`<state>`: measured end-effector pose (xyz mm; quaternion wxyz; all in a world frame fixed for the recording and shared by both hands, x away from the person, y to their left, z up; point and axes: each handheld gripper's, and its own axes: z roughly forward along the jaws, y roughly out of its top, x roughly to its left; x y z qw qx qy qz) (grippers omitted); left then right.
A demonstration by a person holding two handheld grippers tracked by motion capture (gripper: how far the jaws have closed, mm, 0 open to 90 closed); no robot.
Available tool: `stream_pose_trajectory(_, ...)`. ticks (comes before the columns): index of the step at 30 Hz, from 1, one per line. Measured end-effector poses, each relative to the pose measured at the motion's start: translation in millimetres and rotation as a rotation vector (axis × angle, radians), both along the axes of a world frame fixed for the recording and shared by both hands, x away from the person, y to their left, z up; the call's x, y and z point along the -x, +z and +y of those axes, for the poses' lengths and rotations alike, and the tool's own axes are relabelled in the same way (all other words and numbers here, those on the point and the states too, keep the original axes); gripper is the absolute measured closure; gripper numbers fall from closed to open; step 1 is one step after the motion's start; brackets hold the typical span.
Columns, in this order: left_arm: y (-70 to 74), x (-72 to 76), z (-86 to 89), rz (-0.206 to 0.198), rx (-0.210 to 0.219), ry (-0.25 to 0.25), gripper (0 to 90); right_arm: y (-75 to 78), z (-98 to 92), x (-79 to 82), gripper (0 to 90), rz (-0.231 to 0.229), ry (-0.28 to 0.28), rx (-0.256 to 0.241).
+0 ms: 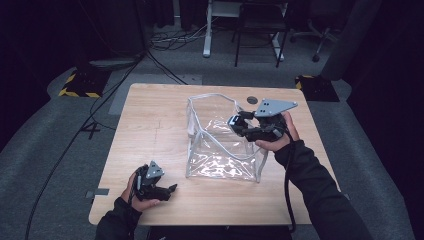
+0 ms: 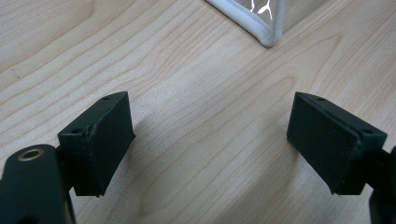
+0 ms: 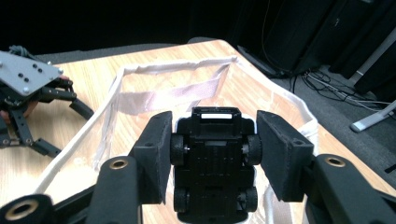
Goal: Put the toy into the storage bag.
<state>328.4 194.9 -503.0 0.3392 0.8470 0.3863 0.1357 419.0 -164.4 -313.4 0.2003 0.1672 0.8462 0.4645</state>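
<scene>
Right gripper, centre of its own view: jaws closed on a black toy car, underside up, wheels against the pads, held above the open clear bag at mid-table. Left gripper, lower left of the high view: jaws wide apart, holding nothing, over bare table.

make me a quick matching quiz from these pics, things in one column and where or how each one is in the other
Things
1. left claw
2. right claw
3. clear bag
4. toy car

States
A. stands open-topped in the middle of the wooden table
B. open, low over bare wood near the bag's corner
C. underside facing the camera, wheels showing
D. shut on something above the bag's opening

Pairs: 1-B, 2-D, 3-A, 4-C
</scene>
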Motion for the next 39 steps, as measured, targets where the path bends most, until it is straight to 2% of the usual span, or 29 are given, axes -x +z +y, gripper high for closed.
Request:
stream_pose_trajectory(9, -0.1, 0.1, -0.1, 0.0, 0.002, 0.002, 14.8, -8.5, 3.5, 3.3, 48.2, 0.017, 0.012, 0.049)
stream_pose_trajectory(18, -0.1, 0.2, -0.3, 0.0, 0.004, 0.003, 14.8, -15.0, -0.8, 4.4, 48.2, 0.034, 0.007, 0.068)
stream_pose_trajectory(30, -0.1, 0.2, -0.2, -0.001, 0.003, 0.004, 14.8, -14.0, -6.5, 9.8, 48.2, 0.046, 0.006, 0.096)
stream_pose_trajectory(34, -0.1, 0.2, -0.2, -0.001, 0.002, 0.004, 14.8, -10.2, -8.2, 11.8, 48.1, 0.059, 0.004, 0.119)
stream_pose_trajectory(39, -0.1, 0.2, -0.2, -0.001, 0.002, 0.004, 14.8, -9.3, -6.1, 15.2, 48.1, 0.073, -0.001, 0.189)
